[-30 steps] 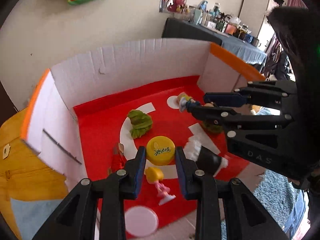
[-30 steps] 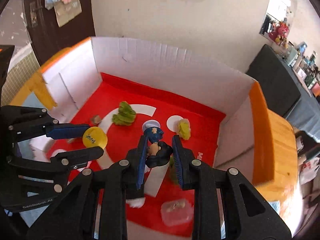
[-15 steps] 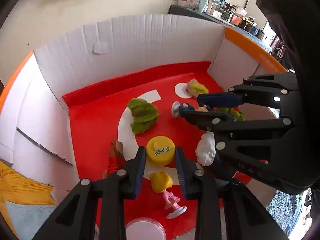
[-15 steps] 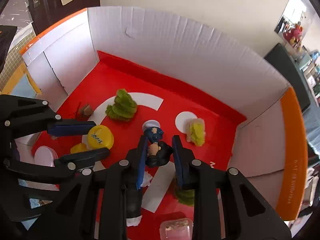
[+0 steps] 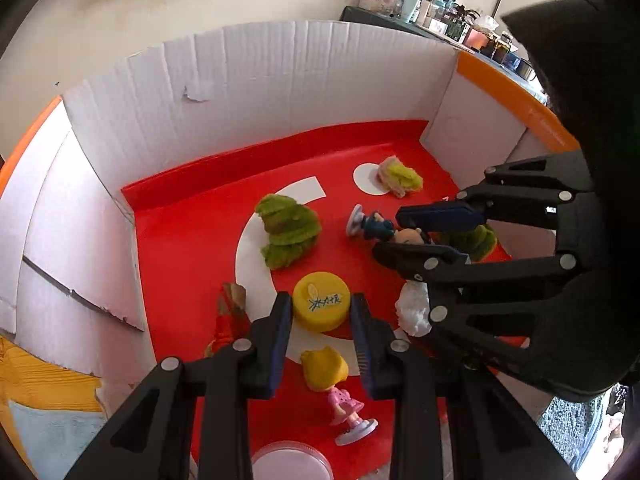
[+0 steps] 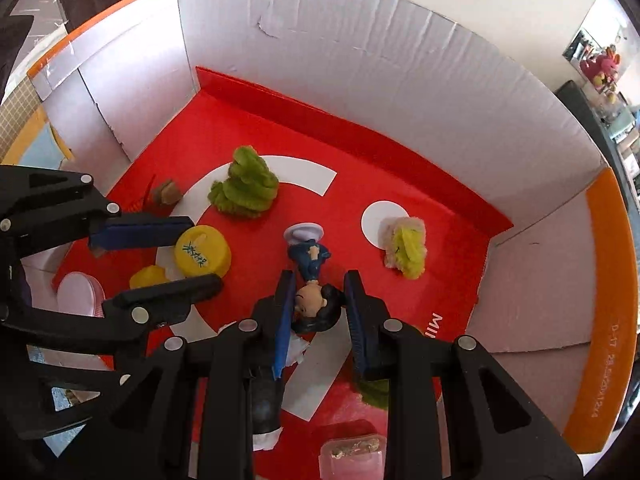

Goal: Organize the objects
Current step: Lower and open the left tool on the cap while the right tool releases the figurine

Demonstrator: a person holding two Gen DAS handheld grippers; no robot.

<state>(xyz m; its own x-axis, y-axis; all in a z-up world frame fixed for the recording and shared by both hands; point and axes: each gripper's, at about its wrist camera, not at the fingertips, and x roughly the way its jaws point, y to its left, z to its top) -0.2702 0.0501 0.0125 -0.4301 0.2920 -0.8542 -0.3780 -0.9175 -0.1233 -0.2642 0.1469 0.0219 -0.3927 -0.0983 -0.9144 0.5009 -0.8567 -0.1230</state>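
Note:
My left gripper point(image 5: 320, 312) is shut on a yellow cap with blue writing point(image 5: 321, 301), low over the red floor of a white-walled cardboard box point(image 5: 280, 80). The cap also shows in the right wrist view point(image 6: 203, 252). My right gripper point(image 6: 318, 292) is shut on the black-haired head of a small figurine in blue point(image 6: 314, 280), held base-forward over the box floor. The figurine also shows in the left wrist view point(image 5: 380, 228), between the right gripper's fingers point(image 5: 436, 216).
On the box floor lie a green plush tree point(image 6: 246, 188), a yellow-green plush point(image 6: 406, 244), a blond doll in pink point(image 5: 332, 380), a red-and-brown toy point(image 5: 228, 312), a white round lid point(image 5: 292, 460), a white fluffy piece point(image 5: 414, 312) and a clear plastic case point(image 6: 352, 456).
Both grippers have moved down and forward into the box, each still holding its object. The box walls now fill more of both views.

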